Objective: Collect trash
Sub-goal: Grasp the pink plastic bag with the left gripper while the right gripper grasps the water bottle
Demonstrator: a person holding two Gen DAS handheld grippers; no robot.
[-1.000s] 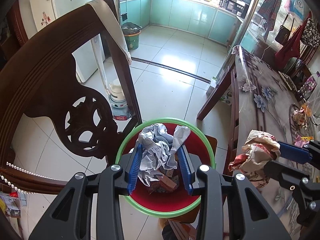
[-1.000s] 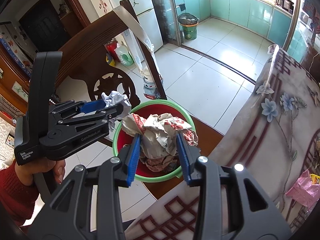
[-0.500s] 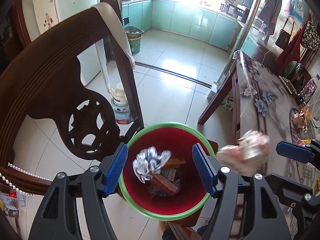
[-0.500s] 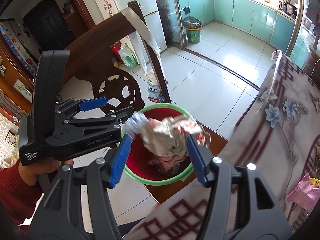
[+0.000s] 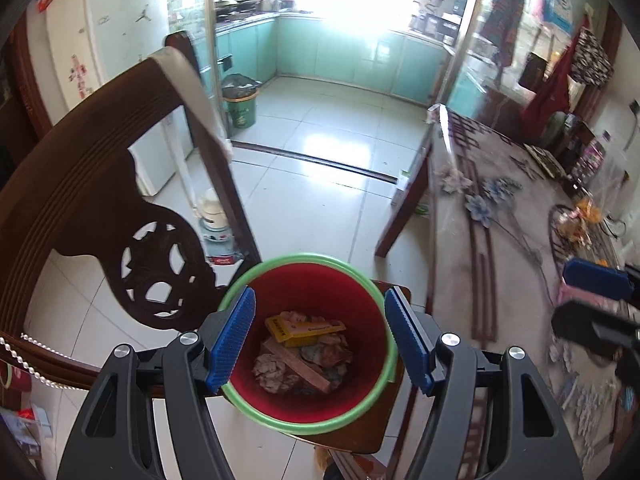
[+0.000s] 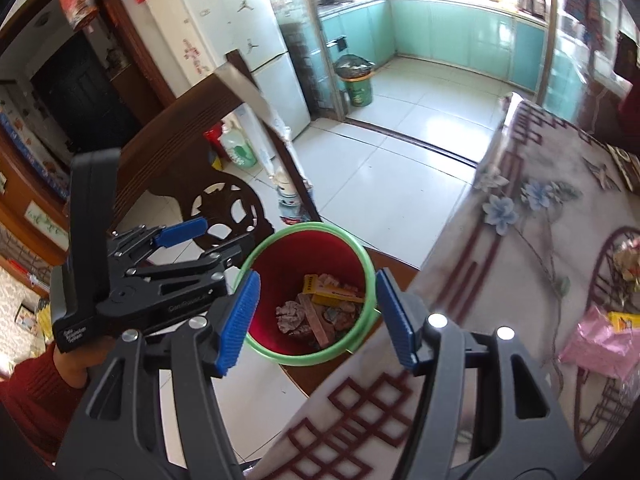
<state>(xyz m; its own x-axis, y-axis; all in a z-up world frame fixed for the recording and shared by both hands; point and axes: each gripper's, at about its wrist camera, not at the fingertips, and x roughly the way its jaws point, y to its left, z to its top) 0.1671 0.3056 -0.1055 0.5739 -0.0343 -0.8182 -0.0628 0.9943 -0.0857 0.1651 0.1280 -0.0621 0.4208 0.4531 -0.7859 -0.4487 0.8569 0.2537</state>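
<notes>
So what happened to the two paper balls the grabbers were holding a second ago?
Both were let go. The left gripper and right gripper have just opened, and both wads dropped into the red bin onto the trash. Nothing is between the jaws now. The bin, chair and table stayed put.

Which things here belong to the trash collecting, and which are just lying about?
Part of the job:
- red bin on the chair seat
- crumpled paper and yellow box inside it
- pink wrapper on the table
- left tool and right tool, both open and empty

Just lying about:
- green bin in the kitchen
- fridge
- hanging coats
</notes>
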